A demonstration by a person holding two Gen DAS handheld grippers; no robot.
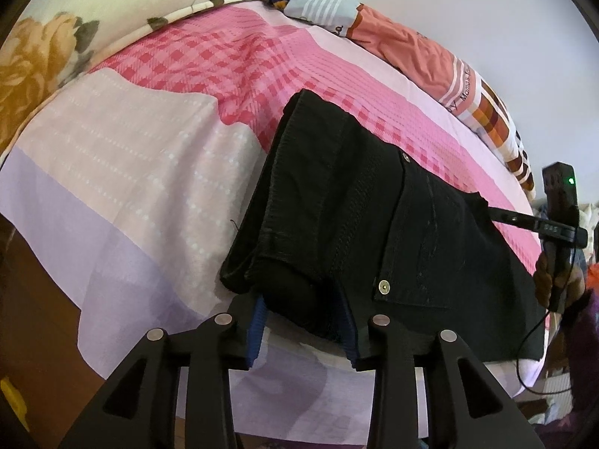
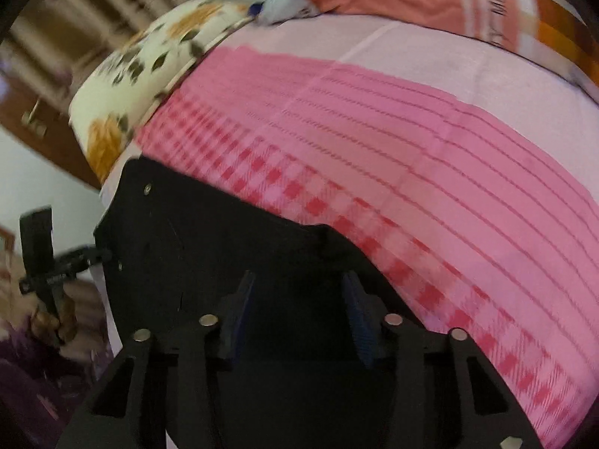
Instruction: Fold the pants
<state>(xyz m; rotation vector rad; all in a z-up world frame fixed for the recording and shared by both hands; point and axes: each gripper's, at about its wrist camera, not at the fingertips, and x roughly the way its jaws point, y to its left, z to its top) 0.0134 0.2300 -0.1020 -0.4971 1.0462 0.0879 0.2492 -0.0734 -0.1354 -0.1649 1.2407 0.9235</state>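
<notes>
Pink checked bedding covers the bed [image 1: 157,172], with a floral quilt [image 1: 45,60] and an orange pillow [image 1: 408,48] along its far side. Black pants [image 1: 374,224], folded into a block, lie near the bed's front edge. The right wrist view is blurred, and the pants' near edge is lost in dark there. The left gripper [image 1: 303,325] points steeply down, its blue-padded fingers [image 1: 256,333] partly apart, straddling a rolled fold of cloth; whether they pinch it is unclear. The right gripper [image 2: 295,314] hangs over the pants, fingers [image 2: 357,318] apart, gripping nothing visible.
</notes>
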